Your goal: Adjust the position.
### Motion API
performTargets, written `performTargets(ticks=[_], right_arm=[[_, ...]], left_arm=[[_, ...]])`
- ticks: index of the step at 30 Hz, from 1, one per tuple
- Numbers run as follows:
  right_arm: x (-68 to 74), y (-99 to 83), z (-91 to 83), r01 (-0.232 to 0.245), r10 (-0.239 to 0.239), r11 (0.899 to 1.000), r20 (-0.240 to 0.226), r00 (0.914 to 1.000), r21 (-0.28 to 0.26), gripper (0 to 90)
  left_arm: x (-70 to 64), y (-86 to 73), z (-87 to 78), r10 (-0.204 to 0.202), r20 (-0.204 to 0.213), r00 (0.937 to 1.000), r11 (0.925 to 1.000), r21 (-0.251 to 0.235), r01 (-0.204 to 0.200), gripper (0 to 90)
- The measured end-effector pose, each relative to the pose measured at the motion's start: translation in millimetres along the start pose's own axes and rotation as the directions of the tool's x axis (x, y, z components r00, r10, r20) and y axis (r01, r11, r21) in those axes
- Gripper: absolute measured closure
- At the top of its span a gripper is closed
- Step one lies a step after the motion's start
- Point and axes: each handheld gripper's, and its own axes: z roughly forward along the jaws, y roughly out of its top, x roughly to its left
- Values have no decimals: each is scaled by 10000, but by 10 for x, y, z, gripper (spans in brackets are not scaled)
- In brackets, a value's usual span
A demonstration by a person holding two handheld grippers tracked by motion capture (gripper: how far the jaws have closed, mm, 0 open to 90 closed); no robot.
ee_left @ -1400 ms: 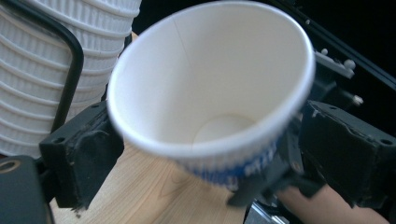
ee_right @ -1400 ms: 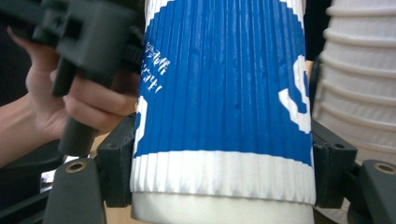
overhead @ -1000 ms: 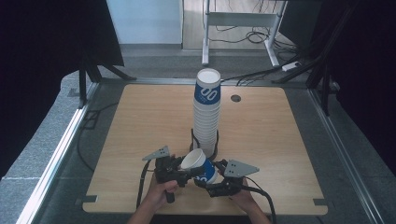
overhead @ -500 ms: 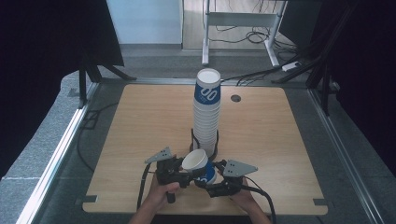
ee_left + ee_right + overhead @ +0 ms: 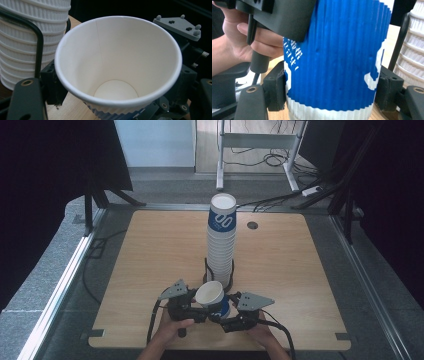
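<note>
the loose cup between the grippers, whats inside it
Nothing: the loose cup shows a bare white wall and a clean round bottom in the left gripper view. The right gripper is shut on its blue ribbed side. What lies under its base is hidden.

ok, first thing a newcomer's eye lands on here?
The tall stack of cups standing upright in a black wire holder mid-table. Just in front of it, a single paper cup, blue-sided and empty, is pinched between the left gripper and right gripper near the table's front edge.
</note>
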Motion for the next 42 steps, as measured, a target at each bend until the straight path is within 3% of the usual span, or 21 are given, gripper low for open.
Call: performTargets(ticks=[6, 12, 22, 32, 37, 42], right_arm=[[0, 1, -4, 49, -49, 9999, 8, 10000, 89, 262], [-19, -5, -8, -169, 165, 9993, 131, 9998, 326, 229], [-55, -5, -42, -216, 202, 9982, 244, 9995, 552, 201], [-72, 9, -95, -102, 77, 9982, 418, 9991, 591, 195], [-81, 17, -121, -7, -23, 9980, 477, 9989, 639, 194], [-83, 22, -136, 159, -196, 9972, 503, 9985, 733, 195]], left_arm=[[-6, -2, 2, 117, -39, 9999, 9999, 74, -117, 203], [-21, -2, -9, 523, -414, 9978, 9985, 203, -515, 204], [-44, 3, -23, 954, -1006, 9903, 9952, 316, -926, 203], [-74, 35, -65, 1438, -1489, 9783, 9894, 398, -1394, 203], [-85, 51, -90, 1706, -1745, 9698, 9851, 519, -1640, 203], [-100, 38, -72, 2283, -2358, 9446, 9728, 931, -2119, 203]])
